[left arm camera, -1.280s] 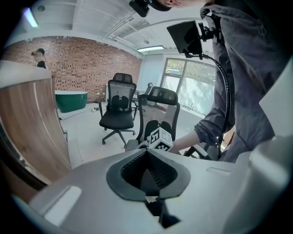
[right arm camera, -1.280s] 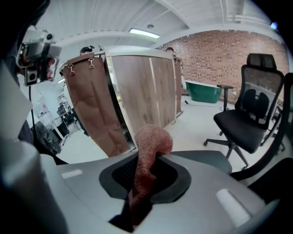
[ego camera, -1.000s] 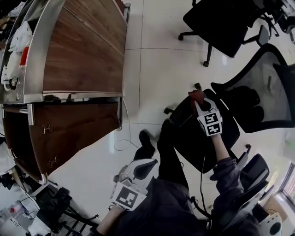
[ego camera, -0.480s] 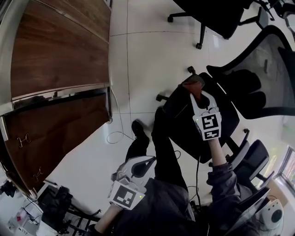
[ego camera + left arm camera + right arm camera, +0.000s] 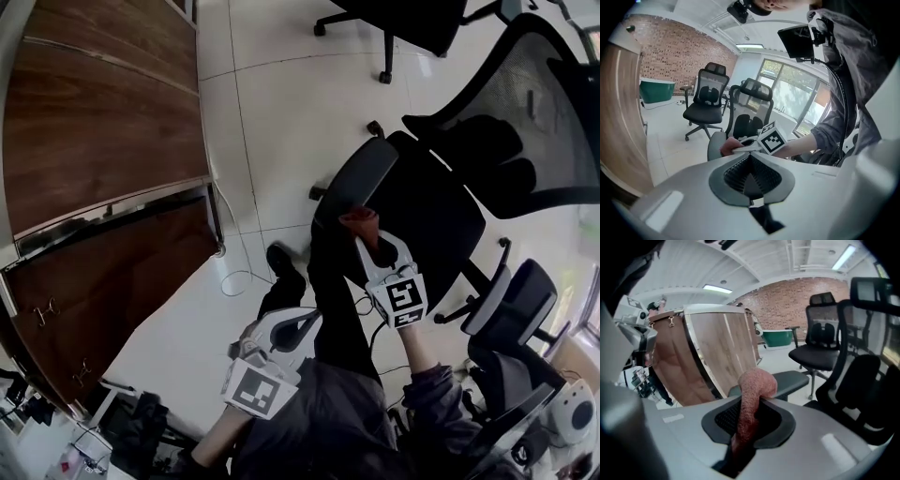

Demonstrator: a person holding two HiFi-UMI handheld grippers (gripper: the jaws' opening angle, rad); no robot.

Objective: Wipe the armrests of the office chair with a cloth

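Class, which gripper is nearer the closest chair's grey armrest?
Right. The right gripper, clamping the cloth, is just at the armrest; the left gripper sits well back by the person's body.

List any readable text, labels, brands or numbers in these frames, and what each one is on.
No readable text in any view.
Right marker cube on the right gripper: black-and-white square pattern only, no letters or digits.
Left marker cube on the left gripper: the same, pattern only.
Cloth, office chair, wooden desk: no print visible.
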